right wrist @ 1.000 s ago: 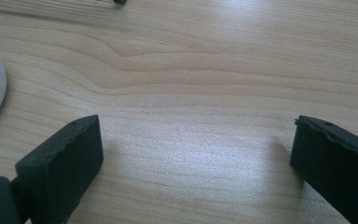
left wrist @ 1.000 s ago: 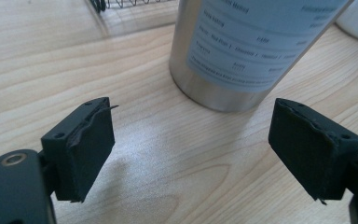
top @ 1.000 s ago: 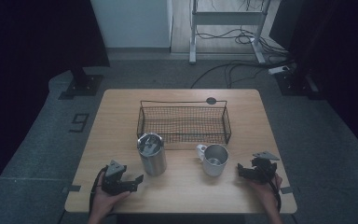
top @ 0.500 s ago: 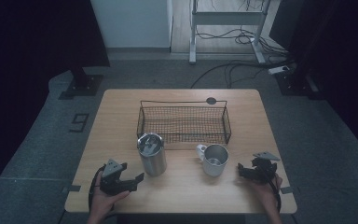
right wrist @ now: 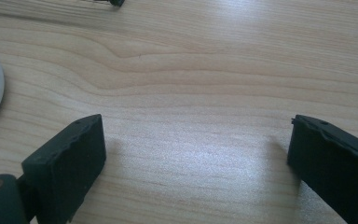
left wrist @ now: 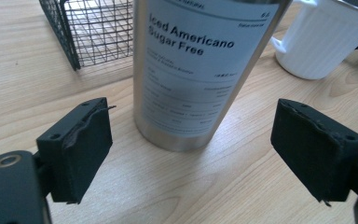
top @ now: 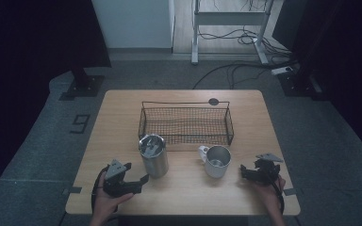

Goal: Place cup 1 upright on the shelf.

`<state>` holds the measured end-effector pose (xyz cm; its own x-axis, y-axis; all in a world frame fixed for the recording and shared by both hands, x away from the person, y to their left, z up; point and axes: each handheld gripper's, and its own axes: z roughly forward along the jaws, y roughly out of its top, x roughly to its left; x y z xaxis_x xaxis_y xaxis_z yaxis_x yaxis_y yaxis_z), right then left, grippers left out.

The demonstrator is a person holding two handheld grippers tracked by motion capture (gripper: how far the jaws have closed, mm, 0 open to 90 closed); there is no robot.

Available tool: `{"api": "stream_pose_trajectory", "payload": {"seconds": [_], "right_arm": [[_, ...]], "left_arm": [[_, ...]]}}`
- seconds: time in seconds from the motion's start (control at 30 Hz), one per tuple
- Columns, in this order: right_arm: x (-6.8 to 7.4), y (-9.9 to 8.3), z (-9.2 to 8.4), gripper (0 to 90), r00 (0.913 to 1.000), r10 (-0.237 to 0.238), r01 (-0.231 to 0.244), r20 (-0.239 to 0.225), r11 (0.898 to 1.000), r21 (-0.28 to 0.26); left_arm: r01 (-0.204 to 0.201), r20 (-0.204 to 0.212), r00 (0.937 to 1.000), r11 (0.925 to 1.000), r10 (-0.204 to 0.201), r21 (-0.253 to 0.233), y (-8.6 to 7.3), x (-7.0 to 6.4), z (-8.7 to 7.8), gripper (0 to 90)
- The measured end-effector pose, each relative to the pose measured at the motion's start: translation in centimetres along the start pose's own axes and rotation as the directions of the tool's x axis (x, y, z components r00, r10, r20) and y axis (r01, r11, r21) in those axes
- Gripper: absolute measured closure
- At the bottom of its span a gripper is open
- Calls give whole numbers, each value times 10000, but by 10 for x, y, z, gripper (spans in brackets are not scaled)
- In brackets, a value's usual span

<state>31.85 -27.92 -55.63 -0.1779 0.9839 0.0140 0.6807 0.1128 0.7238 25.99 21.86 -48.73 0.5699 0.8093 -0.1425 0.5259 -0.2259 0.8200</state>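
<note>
Light wooden table (top: 122, 113) on grey speckled floor (top: 42, 141), room dark around, cables (top: 231, 70) behind. Steel tumbler (top: 153, 155) stands upright near front edge, just before wire basket (top: 186, 123), white mug (top: 215, 161) beside. Left gripper (top: 139, 181) near tumbler, jaws spread, just been opening, nothing pinched. Right gripper (top: 243, 170) jaws spread over bare wood.

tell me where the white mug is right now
In the high view the white mug stands right of centre on the table, just front of the wire basket.
</note>
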Motion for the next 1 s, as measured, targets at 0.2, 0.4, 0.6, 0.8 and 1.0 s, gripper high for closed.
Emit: {"api": "stream_pose_trajectory", "payload": {"seconds": [0.2, 0.4, 0.6, 0.8, 1.0], "right_arm": [[0, 0, 0, 41, 10000, -1, 1, 0, 10000, -1], [0, 0, 0, 44, 10000, -2, 2, 19, 10000, 4], [0, 0, 0, 49, 10000, 23, -23, 43, 10000, -4], [0, 0, 0, 49, 10000, 27, -27, 47, 10000, -6], [0, 0, 0, 50, 10000, 29, -29, 47, 10000, -5]], "left_arm": [[-126, 325, 9994, 9999, 127, -13, 8, -5, 2, 73], [-189, 423, 9989, 9997, 196, -170, 17, -9, 5, 37], [-142, 484, 9987, 9997, 151, -195, 22, -10, 11, 27], [-212, 509, 9985, 9996, 221, -194, 29, -10, 16, 21], [-189, 450, 9988, 9995, 200, -243, 34, -9, 20, 13]]}}
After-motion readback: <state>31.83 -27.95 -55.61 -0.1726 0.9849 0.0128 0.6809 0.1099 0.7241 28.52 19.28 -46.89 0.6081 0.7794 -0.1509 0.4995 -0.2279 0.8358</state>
